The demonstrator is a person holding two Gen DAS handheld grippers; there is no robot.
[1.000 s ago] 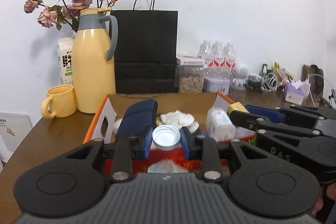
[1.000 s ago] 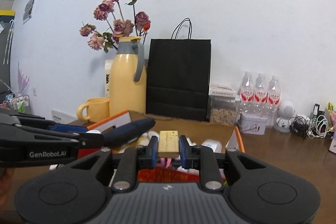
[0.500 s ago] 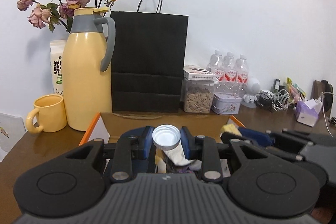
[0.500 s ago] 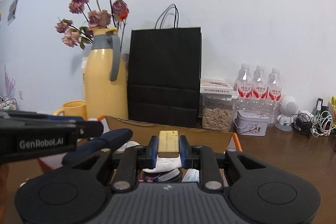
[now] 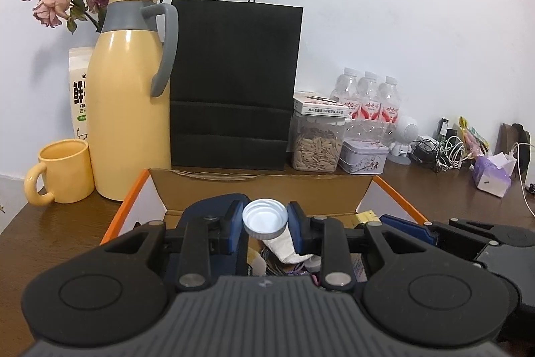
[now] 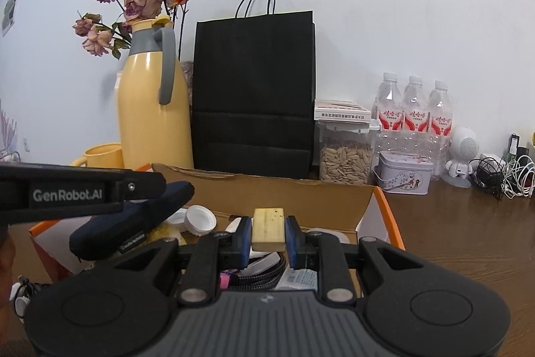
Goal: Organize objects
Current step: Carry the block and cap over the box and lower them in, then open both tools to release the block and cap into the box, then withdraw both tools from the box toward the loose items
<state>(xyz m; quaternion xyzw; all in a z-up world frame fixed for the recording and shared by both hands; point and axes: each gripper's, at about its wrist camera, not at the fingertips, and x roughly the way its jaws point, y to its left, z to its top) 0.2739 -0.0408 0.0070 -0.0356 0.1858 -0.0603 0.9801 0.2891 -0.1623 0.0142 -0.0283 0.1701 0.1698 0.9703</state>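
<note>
My left gripper (image 5: 265, 225) is shut on a white round cap (image 5: 265, 219) and holds it above an open cardboard box (image 5: 260, 189) with orange edges. My right gripper (image 6: 268, 235) is shut on a pale yellow wooden block (image 6: 268, 229) above the same box (image 6: 284, 189). The box holds a dark blue case (image 6: 133, 219), crumpled white tissue (image 5: 282, 245), cables and other small items. The cap in the left gripper also shows in the right wrist view (image 6: 200, 219). The right gripper shows at the right of the left wrist view (image 5: 401, 228).
Behind the box stand a yellow thermos jug (image 5: 128, 96) with dried roses, a yellow mug (image 5: 62, 171), a black paper bag (image 5: 234, 82), a jar of seeds (image 5: 316, 143), a tin (image 5: 362, 154), water bottles (image 5: 367, 99), chargers and cables (image 5: 441, 149) and a tissue pack (image 5: 493, 173).
Both grippers rose out of the box with the cap and the block held. The view now sits higher and looks more level at the wall.
</note>
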